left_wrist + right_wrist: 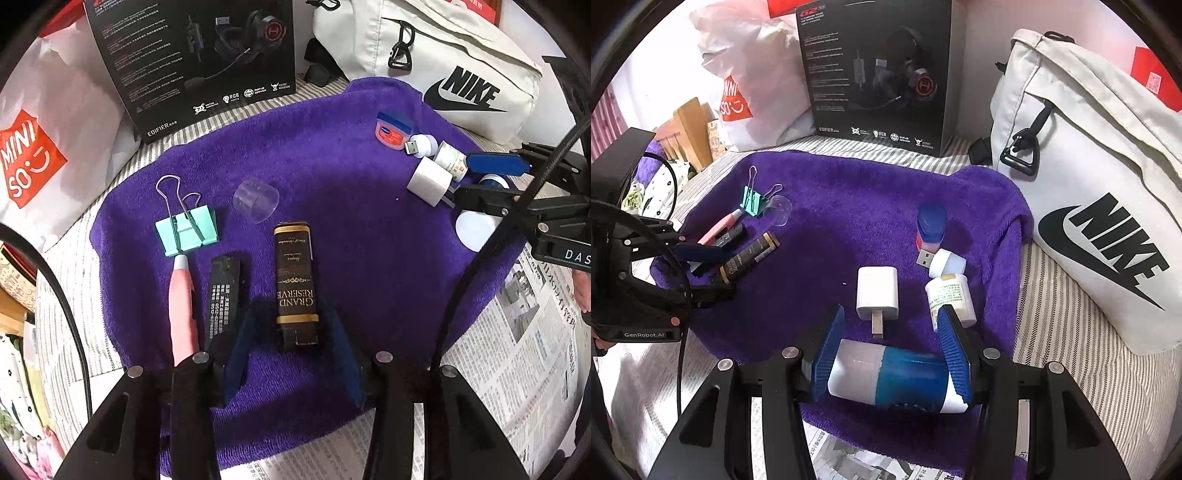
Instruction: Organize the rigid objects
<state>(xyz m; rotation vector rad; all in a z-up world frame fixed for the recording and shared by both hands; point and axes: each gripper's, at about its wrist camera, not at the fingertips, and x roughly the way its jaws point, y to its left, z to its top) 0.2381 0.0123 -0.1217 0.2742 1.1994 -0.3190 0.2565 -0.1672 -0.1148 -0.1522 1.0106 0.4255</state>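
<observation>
Through the left wrist view, the left gripper (pixel 295 354) hovered low over the near part of the purple towel (pixel 332 155), its blue pads spread wide on either side of the black-and-gold Grand Reserve box (pixel 295 280), with no contact that I could see. The box's near end sat in shadow between the pads and was hard to read. Left of it lay a black bar (pixel 223 295) with white print too small to make out, then a pink pen (pixel 183 310) whose near end was hidden behind the gripper frame. A mint binder clip (pixel 186 230) lay just beyond the pen's tip, a clear plastic cap (pixel 256 199) to its right. At the far right, the right gripper (pixel 480 181) cut across a cluster of small items: a Vaseline jar (pixel 391 131), a white charger (pixel 430 181), and a white bottle (pixel 474 229) mostly hidden behind its frame.

From the right wrist view, the right gripper (pixel 892 354) was closed on a blue-and-white bottle (pixel 894 376) lying crosswise, both pads pressed against its ends, at the near edge of the towel. Just beyond lay the charger (pixel 877 291), prongs toward the camera, and a white labelled jar (pixel 951 295) partly behind the right pad. A small white USB light (pixel 942 262) lay beyond, with the blue-lidded Vaseline jar (pixel 932 227) farther off. At left, the left gripper (pixel 701 269) covered part of the box.
</observation>
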